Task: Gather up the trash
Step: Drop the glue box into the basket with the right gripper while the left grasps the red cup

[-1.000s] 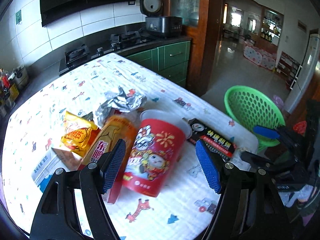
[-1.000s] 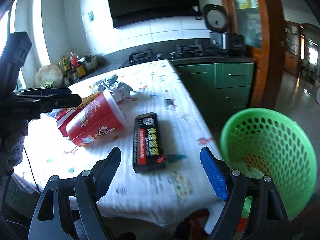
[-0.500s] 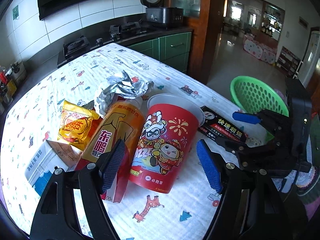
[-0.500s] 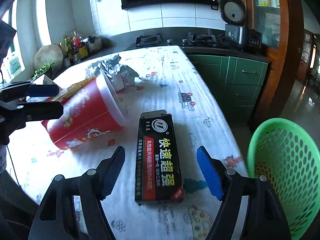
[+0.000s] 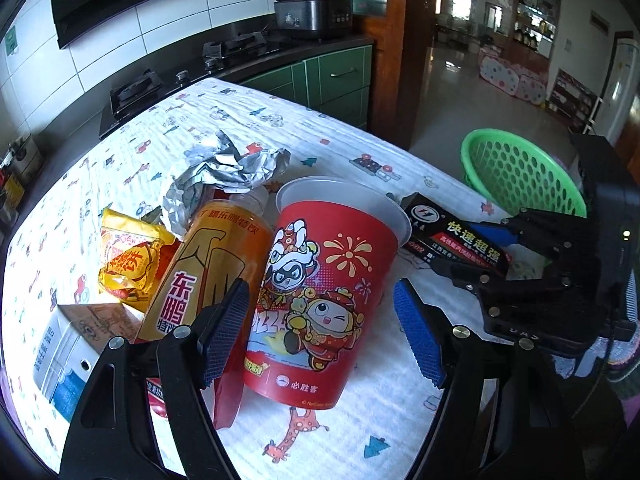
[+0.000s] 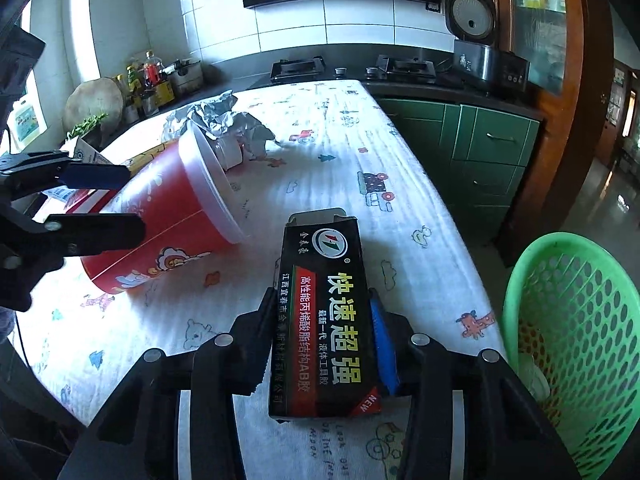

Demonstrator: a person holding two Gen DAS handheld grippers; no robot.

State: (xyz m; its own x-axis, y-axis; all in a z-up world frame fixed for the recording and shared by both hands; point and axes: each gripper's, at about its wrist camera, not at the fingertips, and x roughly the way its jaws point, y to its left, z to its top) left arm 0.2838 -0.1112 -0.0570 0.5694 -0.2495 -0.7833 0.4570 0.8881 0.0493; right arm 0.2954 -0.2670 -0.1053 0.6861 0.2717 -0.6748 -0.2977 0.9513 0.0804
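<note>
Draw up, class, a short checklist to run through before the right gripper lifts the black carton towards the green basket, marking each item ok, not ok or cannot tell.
1. Black cardboard glue carton sits between the right gripper jaws, which are closing: ok.
2. Pads pressing firmly on both sides: cannot tell.
3. Green perforated plastic basket stands beside the table edge, mouth unobstructed: ok.
4. Red printed paper cup, lying on its side, is apart from the carton: ok.
5. Left gripper is open around the cup, away from the basket: ok.
6. Carton's far flap is shut: not ok, it stands open.
</note>
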